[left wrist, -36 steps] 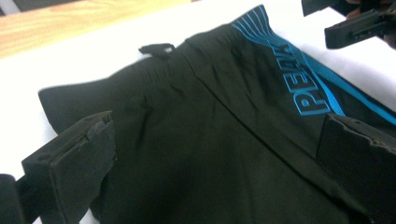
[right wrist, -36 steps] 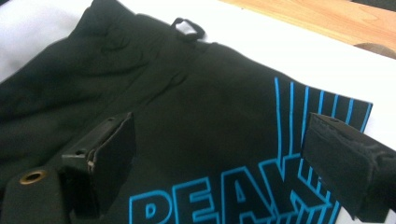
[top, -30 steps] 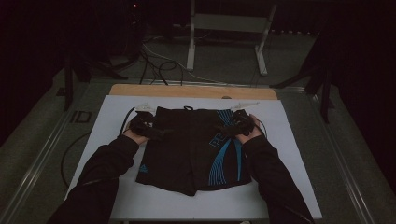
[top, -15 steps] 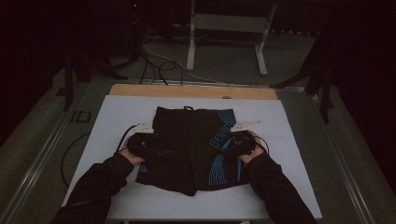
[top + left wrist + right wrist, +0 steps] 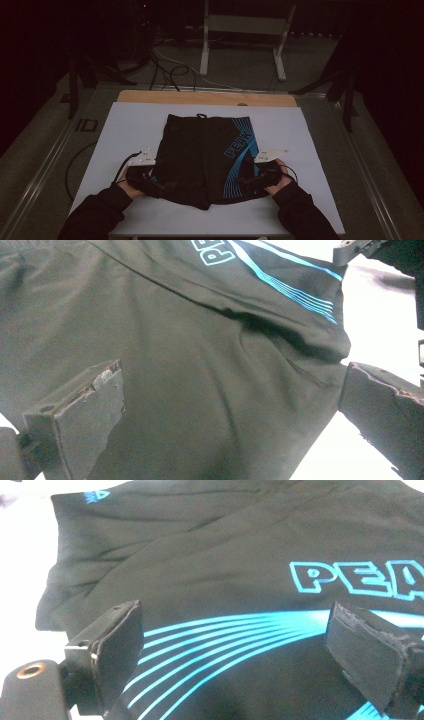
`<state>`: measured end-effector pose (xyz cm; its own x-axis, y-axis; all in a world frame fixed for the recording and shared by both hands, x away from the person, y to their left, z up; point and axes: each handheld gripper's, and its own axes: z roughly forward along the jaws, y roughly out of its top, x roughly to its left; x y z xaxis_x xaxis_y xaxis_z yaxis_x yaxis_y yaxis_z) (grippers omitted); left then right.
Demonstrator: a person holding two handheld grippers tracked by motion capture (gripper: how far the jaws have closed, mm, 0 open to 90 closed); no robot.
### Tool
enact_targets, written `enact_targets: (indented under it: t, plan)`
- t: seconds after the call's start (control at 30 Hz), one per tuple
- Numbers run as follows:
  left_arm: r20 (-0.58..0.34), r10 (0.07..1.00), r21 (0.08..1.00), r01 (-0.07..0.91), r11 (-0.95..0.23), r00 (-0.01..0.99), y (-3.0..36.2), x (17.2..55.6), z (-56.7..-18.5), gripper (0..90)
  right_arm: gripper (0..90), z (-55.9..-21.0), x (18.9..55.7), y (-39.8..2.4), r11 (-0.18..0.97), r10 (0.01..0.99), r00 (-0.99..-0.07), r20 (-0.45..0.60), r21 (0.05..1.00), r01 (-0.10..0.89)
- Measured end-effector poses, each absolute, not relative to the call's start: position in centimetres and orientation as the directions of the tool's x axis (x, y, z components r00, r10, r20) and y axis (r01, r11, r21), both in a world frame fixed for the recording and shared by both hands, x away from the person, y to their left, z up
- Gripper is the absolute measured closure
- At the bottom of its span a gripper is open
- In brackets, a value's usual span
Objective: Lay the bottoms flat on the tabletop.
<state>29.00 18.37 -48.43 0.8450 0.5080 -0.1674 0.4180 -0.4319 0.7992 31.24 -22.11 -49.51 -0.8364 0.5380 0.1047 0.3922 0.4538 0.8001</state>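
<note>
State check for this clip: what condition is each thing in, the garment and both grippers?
black shorts: spread flat on the white table, waistband at the far end, leg hems toward the person, a slight crease between the legs.
left gripper: jaws open, over the left leg hem.
right gripper: jaws open, over the blue-striped right leg.

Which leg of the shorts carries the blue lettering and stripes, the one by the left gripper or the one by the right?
The leg by the right gripper: the shorts show blue lettering and curved stripes there; the leg by the left gripper is plain black.
</note>
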Motion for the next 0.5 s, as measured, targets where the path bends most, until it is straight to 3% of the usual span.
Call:
enact_targets:
  t: [0.13, 0.5]
  plan:
    - [-0.118, 0.525, 0.804, 0.391, -0.448, 0.843, 19.0, 27.6, -48.6, 0.0, 9.4, -49.8, 30.1, -23.0, 0.44, 0.525, -0.842, 0.122, 0.808, 0.391]
    - [-0.127, 0.541, 0.799, 0.41, -0.44, 0.831, 21.7, 25.5, -49.1, 0.0, 9.5, -50.5, 27.5, -25.8, 0.445, 0.524, -0.842, 0.13, 0.801, 0.4]
